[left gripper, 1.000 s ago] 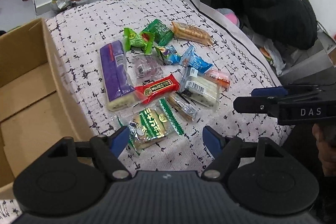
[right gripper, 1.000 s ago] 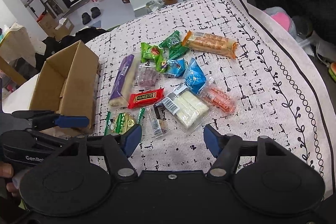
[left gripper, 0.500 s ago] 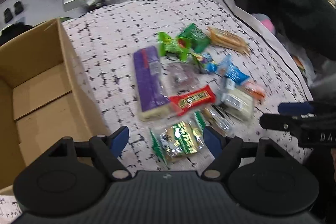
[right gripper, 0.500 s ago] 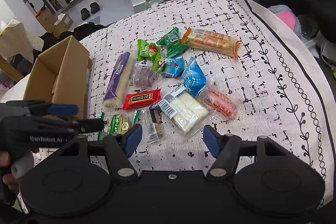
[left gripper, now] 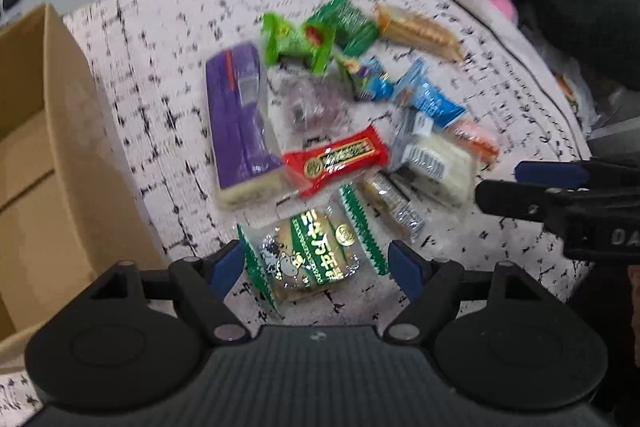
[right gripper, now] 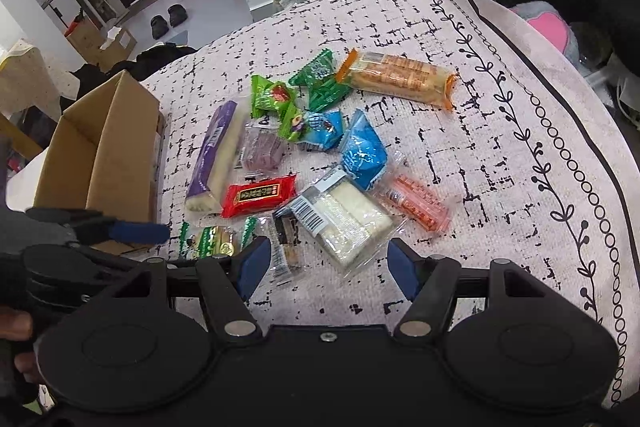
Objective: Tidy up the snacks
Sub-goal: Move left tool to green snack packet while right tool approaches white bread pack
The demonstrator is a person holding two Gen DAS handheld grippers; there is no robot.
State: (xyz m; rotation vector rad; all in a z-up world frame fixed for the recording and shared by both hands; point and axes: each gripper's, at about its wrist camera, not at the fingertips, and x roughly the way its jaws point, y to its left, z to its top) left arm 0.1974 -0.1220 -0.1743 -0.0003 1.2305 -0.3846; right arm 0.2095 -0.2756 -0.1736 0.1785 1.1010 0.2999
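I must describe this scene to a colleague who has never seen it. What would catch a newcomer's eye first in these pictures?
First, the bright heap of wrapped snacks in the middle of the patterned cloth, above all the red bar beside the long purple pack. Next, the open cardboard box at the cloth's left edge. Nearest, the left tongs stand open around the green-and-gold packet, not pressing it.

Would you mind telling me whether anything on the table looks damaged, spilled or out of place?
Nothing looks torn or spilled. The snack packets lie loose in an overlapping jumble on the tablecloth, none in the open cardboard box beside them.
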